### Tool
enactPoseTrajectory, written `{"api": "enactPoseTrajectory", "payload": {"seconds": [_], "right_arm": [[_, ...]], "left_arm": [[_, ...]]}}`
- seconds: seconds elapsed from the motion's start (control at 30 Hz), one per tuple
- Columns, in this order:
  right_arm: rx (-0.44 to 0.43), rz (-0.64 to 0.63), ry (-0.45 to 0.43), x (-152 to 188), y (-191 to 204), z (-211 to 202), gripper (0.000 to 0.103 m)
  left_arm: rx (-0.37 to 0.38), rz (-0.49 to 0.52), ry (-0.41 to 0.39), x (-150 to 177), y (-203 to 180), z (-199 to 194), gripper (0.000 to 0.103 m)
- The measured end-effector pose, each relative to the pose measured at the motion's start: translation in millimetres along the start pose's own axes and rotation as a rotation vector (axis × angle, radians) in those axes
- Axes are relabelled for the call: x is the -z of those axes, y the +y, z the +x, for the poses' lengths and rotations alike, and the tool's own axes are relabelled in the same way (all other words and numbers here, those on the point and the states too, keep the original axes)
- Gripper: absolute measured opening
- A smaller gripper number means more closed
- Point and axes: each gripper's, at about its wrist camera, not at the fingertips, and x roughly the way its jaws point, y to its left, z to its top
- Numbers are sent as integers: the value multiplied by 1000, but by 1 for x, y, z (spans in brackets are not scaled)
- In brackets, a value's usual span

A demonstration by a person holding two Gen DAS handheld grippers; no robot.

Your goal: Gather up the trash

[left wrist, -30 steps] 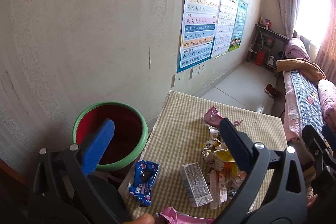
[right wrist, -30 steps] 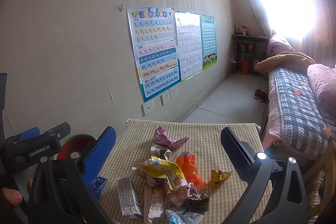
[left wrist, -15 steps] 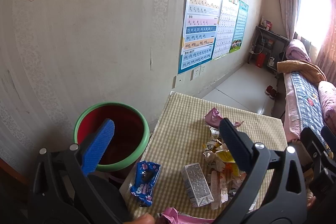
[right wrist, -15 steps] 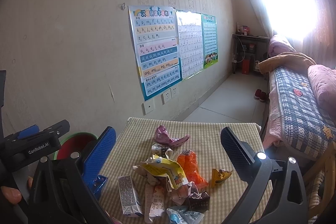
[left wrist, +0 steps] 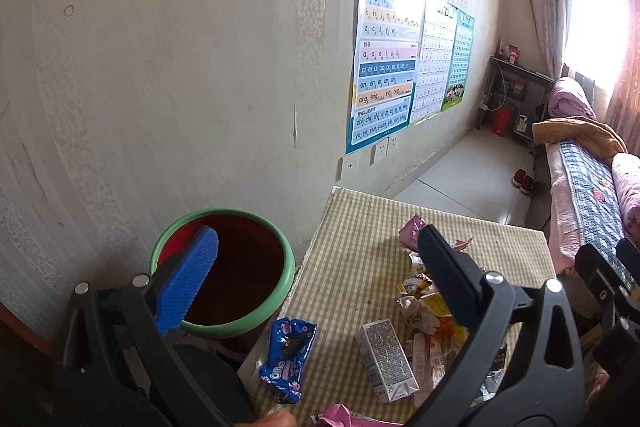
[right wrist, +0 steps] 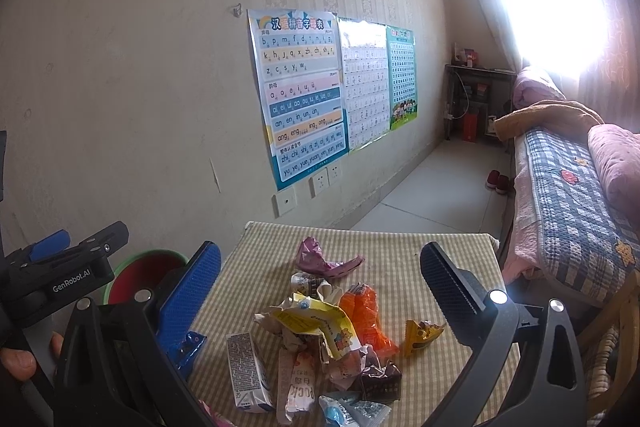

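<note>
Checked cloth covers the small surface (right wrist: 400,247) that stands against a wallpapered wall hung with alphabet posters (right wrist: 300,95), with a bed (right wrist: 568,203) along the far side. Trash lies heaped near the middle of the surface: a small white carton (right wrist: 246,367), a yellow wrapper (right wrist: 316,319), an orange wrapper (right wrist: 366,315), a pink wrapper (right wrist: 320,259) farther back, and a little yellow packet (right wrist: 420,335) off to the side. A blue cookie packet (left wrist: 286,357) lies apart from the heap, close to the surface's edge nearest the bin (left wrist: 224,223). The green-rimmed bin stands just beside the surface, lower down, and looks empty inside.

Both grippers hover above the near end, each with its jaws spread wide and nothing between them: the left gripper (left wrist: 320,263) looks over the bin and the cookie packet, the right gripper (right wrist: 320,275) over the heap. No piece has been picked up yet.

Likely trouble comes from the heap itself. The wrappers overlap and are thin and crinkled, so a closing pinch may catch two at once or slide off a slick film and drag neighbours toward the edge. The cookie packet sits so near the edge that a nudge could push it to the floor instead of the bin.
</note>
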Motion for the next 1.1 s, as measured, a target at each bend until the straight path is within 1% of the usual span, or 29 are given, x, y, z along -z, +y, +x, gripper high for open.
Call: {"api": "enactPoseTrajectory", "payload": {"seconds": [0.1, 0.17, 0.23, 0.3, 0.37, 0.43, 0.5, 0.6, 0.7, 0.77, 0.83, 0.9, 1.03, 1.07, 1.1], "right_arm": [[-40, -8, -15, 0, 2, 0, 96], [-46, -38, -20, 1, 6, 0, 96], [-48, -74, -29, 2, 11, 0, 96], [-65, -106, -3, 6, 15, 5, 96], [-102, -128, 65, 13, 17, 14, 96], [-174, -154, 181, 26, 20, 26, 96], [-239, -189, 295, 45, 27, 36, 96], [-337, -229, 429, 79, 37, 44, 96], [-397, -249, 562, 116, 49, 53, 95], [-442, -255, 648, 139, 58, 62, 85], [-471, -268, 713, 156, 66, 69, 83], [-501, -290, 764, 170, 73, 73, 78], [-511, -314, 836, 193, 79, 78, 60], [-513, -315, 835, 193, 78, 80, 56], [-517, -313, 828, 194, 79, 78, 53]], "left_arm": [[18, -6, -4, 1, 3, 2, 98], [26, -2, 2, 3, 6, 5, 98], [38, 3, 26, 7, 10, 11, 98], [65, -4, 68, 15, 17, 19, 98], [82, 13, 157, 27, 24, 32, 98], [72, 39, 218, 39, 30, 41, 98], [51, 53, 261, 52, 38, 49, 98], [14, 61, 307, 66, 49, 59, 98], [21, 66, 387, 83, 53, 73, 98], [57, 53, 457, 94, 51, 85, 97], [83, 60, 517, 105, 46, 95, 94], [88, 84, 571, 113, 39, 105, 88], [92, 94, 671, 126, 30, 126, 82], [92, 93, 687, 128, 28, 130, 77], [94, 88, 703, 131, 29, 134, 68]]}}
